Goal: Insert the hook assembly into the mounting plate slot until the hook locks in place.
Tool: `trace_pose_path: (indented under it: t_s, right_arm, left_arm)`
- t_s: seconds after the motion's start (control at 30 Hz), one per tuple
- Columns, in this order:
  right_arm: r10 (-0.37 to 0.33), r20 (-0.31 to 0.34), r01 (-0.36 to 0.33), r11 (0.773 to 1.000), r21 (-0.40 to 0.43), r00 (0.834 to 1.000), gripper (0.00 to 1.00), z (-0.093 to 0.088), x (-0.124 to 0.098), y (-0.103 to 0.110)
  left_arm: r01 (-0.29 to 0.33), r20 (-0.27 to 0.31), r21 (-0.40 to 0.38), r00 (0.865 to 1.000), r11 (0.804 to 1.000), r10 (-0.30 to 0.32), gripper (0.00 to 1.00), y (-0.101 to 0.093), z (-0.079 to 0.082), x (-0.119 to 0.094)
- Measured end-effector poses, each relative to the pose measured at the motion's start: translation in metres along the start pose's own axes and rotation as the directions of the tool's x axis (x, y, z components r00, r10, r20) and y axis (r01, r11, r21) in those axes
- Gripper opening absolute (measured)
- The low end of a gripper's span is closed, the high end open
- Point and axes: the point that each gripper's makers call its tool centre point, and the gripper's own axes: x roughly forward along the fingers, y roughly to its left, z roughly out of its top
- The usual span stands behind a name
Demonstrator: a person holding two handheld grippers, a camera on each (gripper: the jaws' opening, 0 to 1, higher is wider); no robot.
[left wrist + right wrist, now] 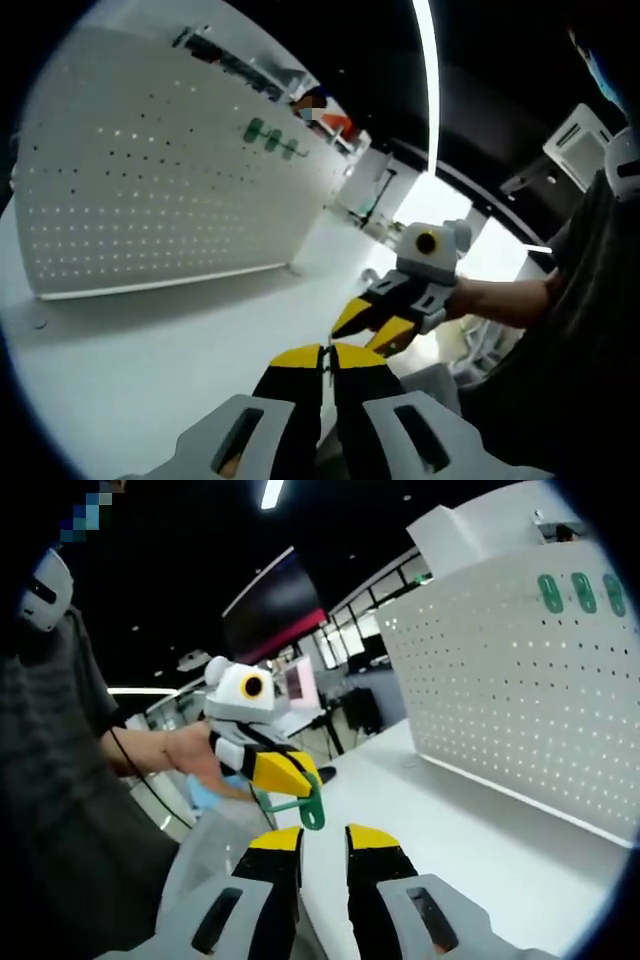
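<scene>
White tabletop point(470, 840) carries an upright pegboard point(510, 680) far right of both grippers. Left gripper point(290, 780) pinches the green hook point(300, 805), nearer the board; right gripper point(323, 842) waits slightly parted, empty.

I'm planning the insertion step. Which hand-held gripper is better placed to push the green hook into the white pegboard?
Left. The left hand-held gripper is shut on the green hook, while the right hand-held gripper is open with nothing in it. The white pegboard stands ahead.
</scene>
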Motion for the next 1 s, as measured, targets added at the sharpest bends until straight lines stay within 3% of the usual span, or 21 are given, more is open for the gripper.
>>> trace_pose_path:
  t_s: [0.67, 1.0]
  right_arm:
    - [-0.081, -0.049, 0.077, 0.995, -0.063, 0.996, 0.19, -0.008, -0.003, -0.009]
    - [-0.106, -0.036, 0.103, 0.992, -0.079, 0.994, 0.19, 0.0, -0.004, -0.008]
  left_arm:
    - [-0.132, -0.051, -0.022, 0.99, 0.991, 0.131, 0.02, 0.027, -0.011, -0.006]
    - [-0.238, -0.098, -0.069, 0.968, 0.969, 0.23, 0.02, 0.045, -0.019, -0.01]
